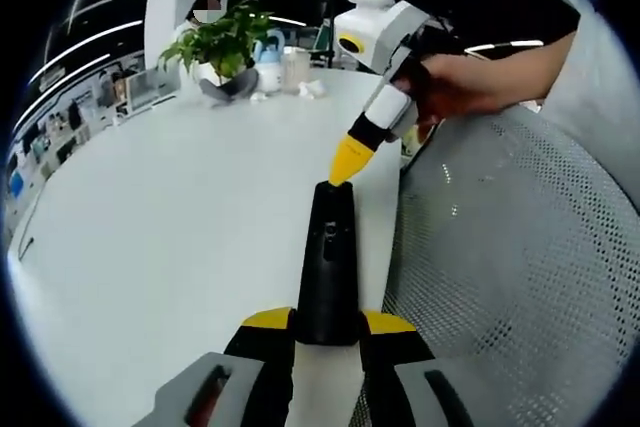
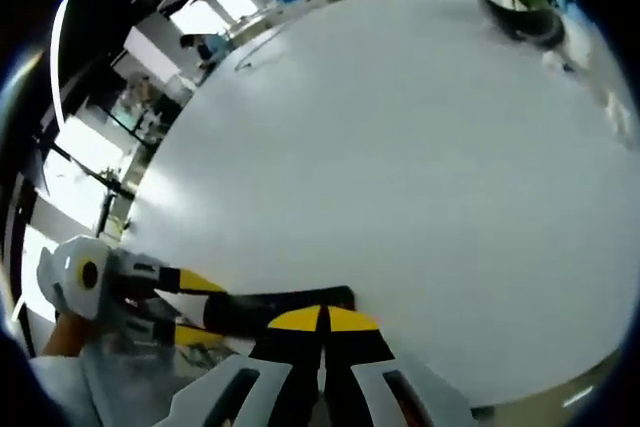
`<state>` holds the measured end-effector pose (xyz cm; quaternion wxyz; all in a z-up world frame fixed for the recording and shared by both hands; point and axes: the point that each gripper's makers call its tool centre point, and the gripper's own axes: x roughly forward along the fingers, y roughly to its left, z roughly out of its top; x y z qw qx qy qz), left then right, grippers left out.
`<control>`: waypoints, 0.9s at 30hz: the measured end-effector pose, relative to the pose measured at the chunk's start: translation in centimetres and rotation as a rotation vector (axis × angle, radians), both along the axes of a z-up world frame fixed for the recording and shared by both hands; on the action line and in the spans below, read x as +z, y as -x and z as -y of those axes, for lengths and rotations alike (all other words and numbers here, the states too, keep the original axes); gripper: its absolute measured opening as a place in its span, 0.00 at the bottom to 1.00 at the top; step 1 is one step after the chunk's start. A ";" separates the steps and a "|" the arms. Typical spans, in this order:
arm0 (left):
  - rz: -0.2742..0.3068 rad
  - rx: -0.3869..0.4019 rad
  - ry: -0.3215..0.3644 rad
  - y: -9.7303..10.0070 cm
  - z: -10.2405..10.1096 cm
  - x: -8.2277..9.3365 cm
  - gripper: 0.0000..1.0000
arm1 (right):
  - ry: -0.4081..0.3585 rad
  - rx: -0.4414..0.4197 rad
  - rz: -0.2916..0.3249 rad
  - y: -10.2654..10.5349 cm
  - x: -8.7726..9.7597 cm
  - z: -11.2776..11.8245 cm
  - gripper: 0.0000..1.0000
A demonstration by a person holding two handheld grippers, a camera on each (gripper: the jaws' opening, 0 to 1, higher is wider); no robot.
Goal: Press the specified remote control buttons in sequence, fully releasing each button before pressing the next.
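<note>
White surface (image 1: 180, 197) ahead of my claw; potted plant (image 1: 225, 42) at far edge; ceiling light strips (image 1: 95, 42) beyond.

**Black remote held at the desk's edge**

The remote control (image 1: 328, 262) is a slim, long black bar with a glossy face. In the left gripper view it runs lengthwise away from the camera, its near end clamped between the left gripper's (image 1: 328, 325) yellow-tipped jaws, and its far end touched by the right gripper's (image 1: 345, 165) closed yellow tip. A small button shows about midway along its face. It sits over the near edge of the white desk (image 1: 180, 207). In the right gripper view it lies crosswise, just behind the jaw tips.
</note>
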<state>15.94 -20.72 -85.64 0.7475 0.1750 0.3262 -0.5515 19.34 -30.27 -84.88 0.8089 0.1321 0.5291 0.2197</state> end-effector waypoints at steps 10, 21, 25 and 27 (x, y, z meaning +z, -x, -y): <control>-0.010 0.013 0.009 0.0 0.1 0.1 0.25 | -0.033 -0.045 0.002 -0.1 0.0 0.2 0.00; -0.012 0.012 0.011 0.1 0.0 0.1 0.25 | -0.085 -0.074 -0.025 -0.1 0.1 0.3 0.00; -0.009 0.009 0.014 0.2 0.1 0.1 0.25 | -0.133 -0.095 -0.062 0.0 0.3 0.2 0.00; -0.003 0.002 0.011 0.2 0.1 0.1 0.25 | -0.143 -0.096 -0.052 -0.1 0.5 0.0 0.00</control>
